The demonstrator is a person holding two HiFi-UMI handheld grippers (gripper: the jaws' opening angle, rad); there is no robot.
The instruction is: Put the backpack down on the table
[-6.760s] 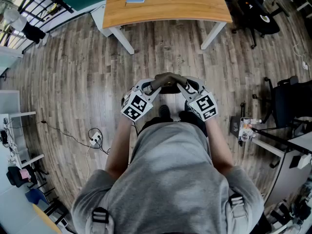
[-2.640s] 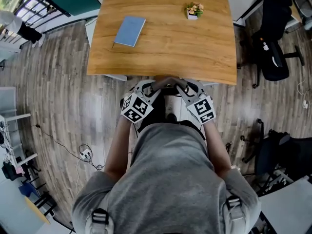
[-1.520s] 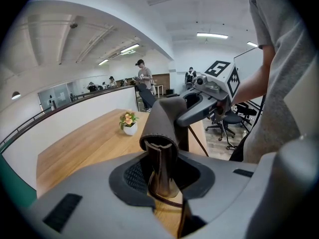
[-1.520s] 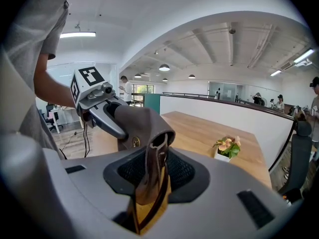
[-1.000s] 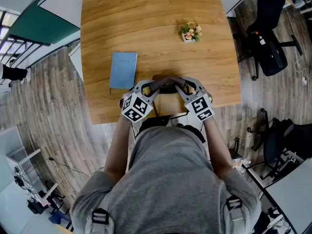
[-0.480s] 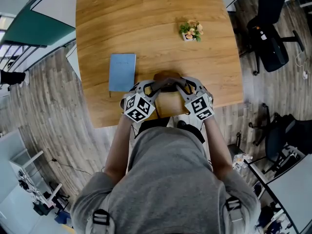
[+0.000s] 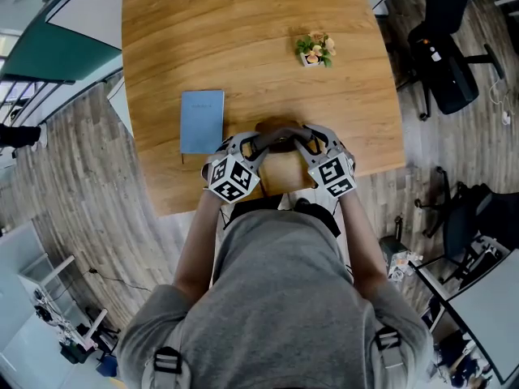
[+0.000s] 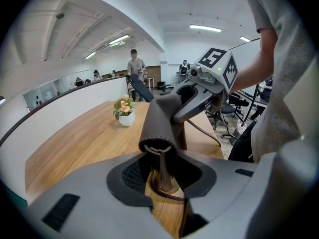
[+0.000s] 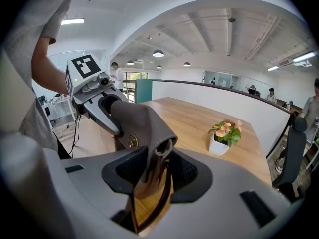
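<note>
The brown leather backpack [image 7: 280,173] stands on the wooden table [image 7: 243,31] by its near edge, close to my body. Its top handle [image 7: 280,128] lies between both grippers. My left gripper [image 7: 261,142] has the handle's rolled end [image 8: 160,128] and metal ring between its jaws, which are opening, with a gap beside the pads. My right gripper [image 7: 302,140] is opening too, the other handle end [image 9: 144,128] hanging loose between its pads. Each gripper shows in the other's view: the right gripper [image 8: 199,91] and the left gripper [image 9: 97,101].
A blue book [image 7: 201,121] lies on the table just left of the grippers. A small potted flower [image 7: 314,49] stands further back on the right. A black office chair [image 7: 442,55] is beyond the table's right edge. People stand far off in the room.
I walked up to the table with the backpack hanging from both grippers. Over the last second the grippers sank a little and the bag came down by the table's near edge.
</note>
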